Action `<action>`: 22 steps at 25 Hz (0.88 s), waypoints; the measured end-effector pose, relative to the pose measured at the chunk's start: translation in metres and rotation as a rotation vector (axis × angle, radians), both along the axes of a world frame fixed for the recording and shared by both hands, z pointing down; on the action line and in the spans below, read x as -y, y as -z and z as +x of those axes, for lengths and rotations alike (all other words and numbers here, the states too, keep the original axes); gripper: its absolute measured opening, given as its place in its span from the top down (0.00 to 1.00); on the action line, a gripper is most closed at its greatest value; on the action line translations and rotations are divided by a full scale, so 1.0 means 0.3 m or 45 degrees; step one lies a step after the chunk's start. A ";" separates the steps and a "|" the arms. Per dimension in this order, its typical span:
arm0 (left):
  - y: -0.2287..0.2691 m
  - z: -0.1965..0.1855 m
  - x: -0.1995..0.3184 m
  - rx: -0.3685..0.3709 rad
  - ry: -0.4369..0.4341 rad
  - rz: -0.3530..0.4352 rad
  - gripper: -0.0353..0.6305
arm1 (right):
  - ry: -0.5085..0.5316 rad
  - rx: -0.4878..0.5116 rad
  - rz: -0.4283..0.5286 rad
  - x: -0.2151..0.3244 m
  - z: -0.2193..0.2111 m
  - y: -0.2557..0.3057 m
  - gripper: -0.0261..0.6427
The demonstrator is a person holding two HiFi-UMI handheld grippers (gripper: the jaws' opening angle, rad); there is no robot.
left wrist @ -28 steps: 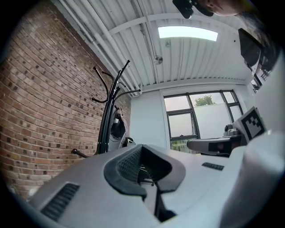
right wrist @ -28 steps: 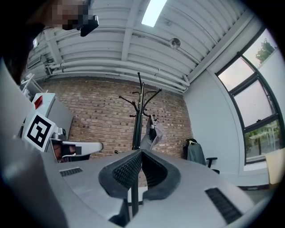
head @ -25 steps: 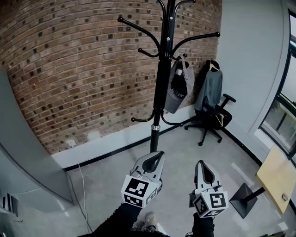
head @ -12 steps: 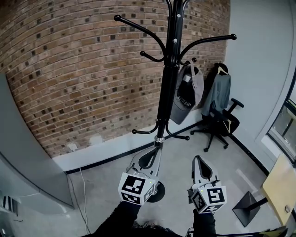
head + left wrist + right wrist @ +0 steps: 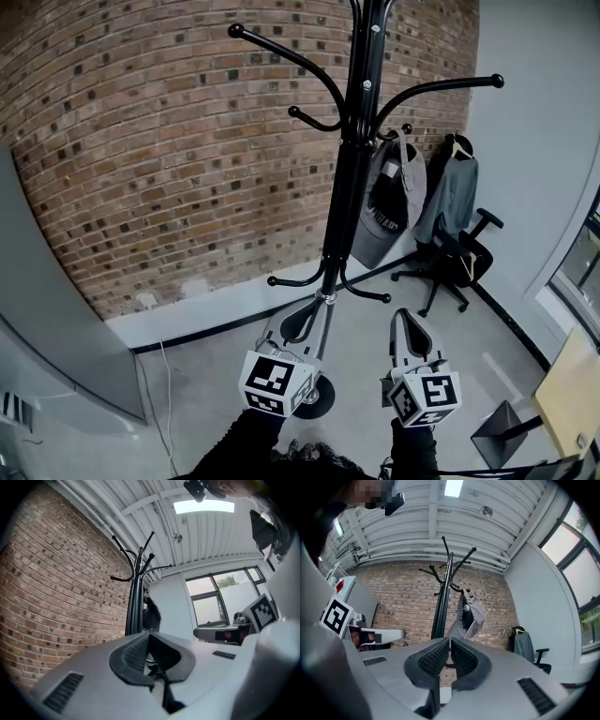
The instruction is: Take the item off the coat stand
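Note:
A black coat stand (image 5: 352,187) rises in front of the brick wall. A grey cap (image 5: 392,202) hangs from a hook on its right side, just behind the pole. Both grippers are held low in front of the stand, well below the cap. The left gripper (image 5: 323,303) points at the pole's lower part, its jaws shut and empty. The right gripper (image 5: 404,316) is to the right of the pole, shut with nothing in it. In the right gripper view the cap (image 5: 471,616) hangs above the closed tips (image 5: 450,640). The left gripper view shows the stand (image 5: 135,597) beyond its tips (image 5: 149,634).
An office chair (image 5: 455,258) with a grey jacket on its back stands in the right corner. A grey panel (image 5: 47,309) leans at the left. A wooden tabletop (image 5: 572,384) and a black table foot (image 5: 506,422) are at the lower right. The stand's round base (image 5: 314,398) is by the left gripper.
The head view has come closer to the stand; pole and cap look larger and lie further right. Both grippers keep their place in the frame and stay shut.

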State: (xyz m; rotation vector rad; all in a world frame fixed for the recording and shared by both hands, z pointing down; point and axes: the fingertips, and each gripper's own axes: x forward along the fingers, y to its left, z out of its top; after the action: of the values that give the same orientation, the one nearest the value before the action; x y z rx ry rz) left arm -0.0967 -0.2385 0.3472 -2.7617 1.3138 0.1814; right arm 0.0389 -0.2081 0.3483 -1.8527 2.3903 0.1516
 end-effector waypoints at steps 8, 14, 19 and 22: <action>-0.019 -0.011 0.024 0.011 0.043 -0.027 0.95 | 0.014 0.031 -0.006 0.059 0.014 0.004 0.95; -0.015 -0.010 0.049 0.013 0.100 -0.032 0.95 | 0.042 0.031 -0.007 0.125 0.039 0.022 0.95; -0.002 0.003 0.070 0.013 0.142 -0.036 0.95 | 0.020 0.001 -0.016 0.186 0.073 0.041 0.95; -0.004 0.007 0.083 0.006 0.170 -0.051 0.95 | 0.017 -0.013 -0.032 0.229 0.079 0.049 0.94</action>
State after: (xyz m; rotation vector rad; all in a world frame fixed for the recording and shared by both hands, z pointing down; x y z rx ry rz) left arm -0.0947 -0.2635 0.3484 -2.6917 1.5100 0.1410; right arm 0.0626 -0.2769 0.3337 -1.8504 2.4219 0.1313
